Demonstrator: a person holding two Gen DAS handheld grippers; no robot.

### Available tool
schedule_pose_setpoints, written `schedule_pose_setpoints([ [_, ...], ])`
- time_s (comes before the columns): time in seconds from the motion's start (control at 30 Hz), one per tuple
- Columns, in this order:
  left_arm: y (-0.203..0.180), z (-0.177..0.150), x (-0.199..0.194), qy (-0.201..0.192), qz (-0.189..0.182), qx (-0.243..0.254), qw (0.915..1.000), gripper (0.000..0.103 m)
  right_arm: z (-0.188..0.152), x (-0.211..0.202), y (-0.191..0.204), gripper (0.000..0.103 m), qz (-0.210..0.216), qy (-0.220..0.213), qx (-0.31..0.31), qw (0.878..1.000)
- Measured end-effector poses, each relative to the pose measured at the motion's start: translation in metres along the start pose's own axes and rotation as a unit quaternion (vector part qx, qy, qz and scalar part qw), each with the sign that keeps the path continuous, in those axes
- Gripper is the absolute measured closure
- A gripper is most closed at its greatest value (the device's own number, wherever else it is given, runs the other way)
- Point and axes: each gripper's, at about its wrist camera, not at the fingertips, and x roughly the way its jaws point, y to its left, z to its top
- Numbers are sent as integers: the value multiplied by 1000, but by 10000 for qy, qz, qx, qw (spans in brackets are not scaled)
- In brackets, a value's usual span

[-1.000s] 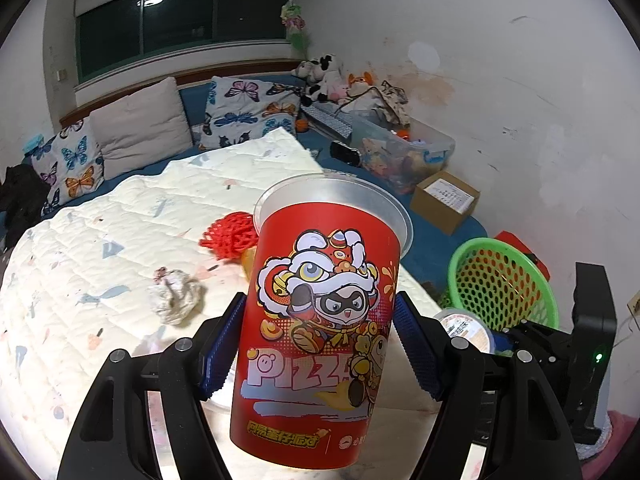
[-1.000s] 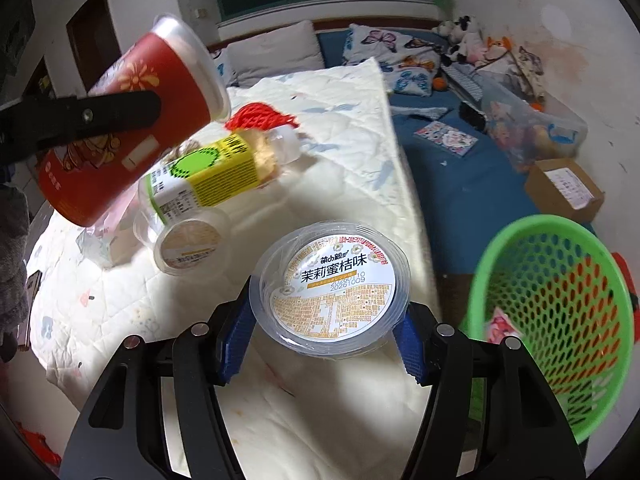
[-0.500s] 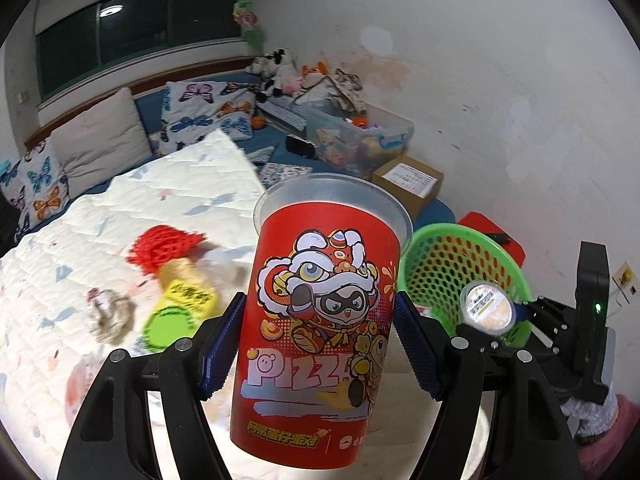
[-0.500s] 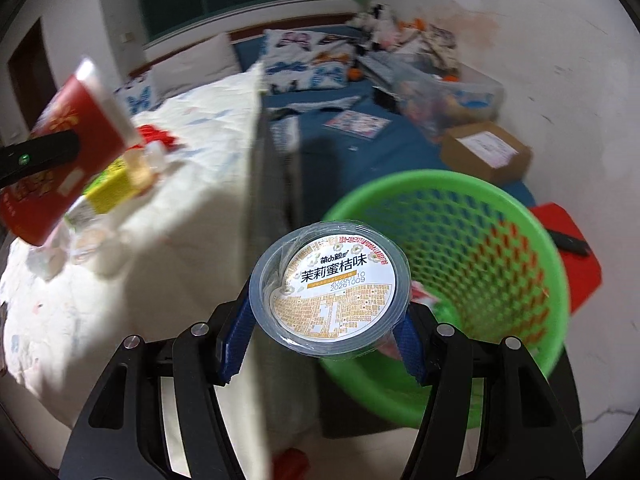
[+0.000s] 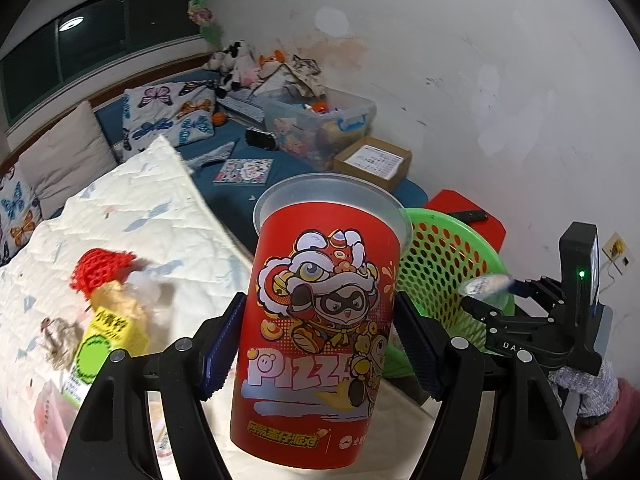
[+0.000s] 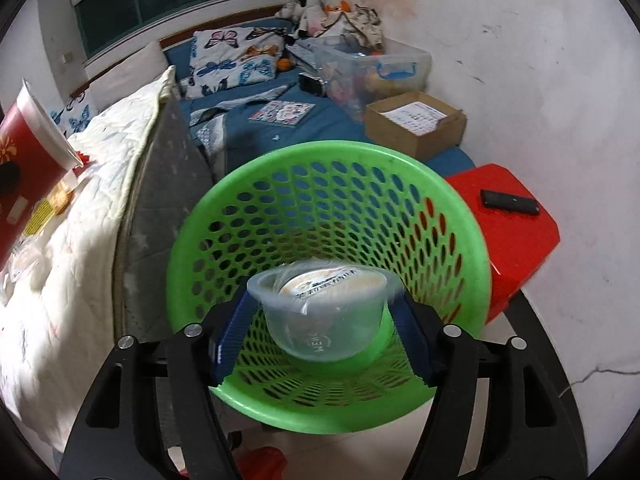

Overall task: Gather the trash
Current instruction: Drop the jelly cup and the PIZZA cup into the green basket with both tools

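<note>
My left gripper (image 5: 318, 336) is shut on a tall red "PIZZA" cup (image 5: 324, 240) with a clear lid, upright beside the bed's edge. It also shows at the left of the right wrist view as the red cup (image 6: 28, 148). The green mesh basket (image 6: 328, 160) stands on the floor right under my right gripper (image 6: 322, 308). Its jaws are opening, and a clear lidded dessert cup (image 6: 320, 324) sits loose and tipped forward between the blue pads, over the basket's mouth. In the left wrist view, the basket (image 5: 448, 248) is behind the red cup, with the dessert cup (image 5: 484, 284) above its rim.
A red stool (image 6: 516, 232) with a black remote (image 6: 510, 202) stands right of the basket, by the wall. Behind are a cardboard box (image 6: 416, 124) and a clear storage bin (image 6: 372, 60). On the quilt (image 5: 140, 208) lie a yellow-labelled bottle (image 5: 108, 332), red netting (image 5: 100, 270) and crumpled paper (image 5: 60, 340).
Both grippers swung from over the bed toward the basket. The right one now hangs over it; its jaws have widened and the dessert cup has tipped forward. The left grip is unchanged.
</note>
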Motion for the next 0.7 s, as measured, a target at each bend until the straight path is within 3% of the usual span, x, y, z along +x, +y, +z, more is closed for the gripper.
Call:
schedule_pose_setpoints([
  [0.7, -69, 15, 63, 526, -350, 565, 9964, 32, -20, -40, -29, 29, -59, -298, 352, 9989],
])
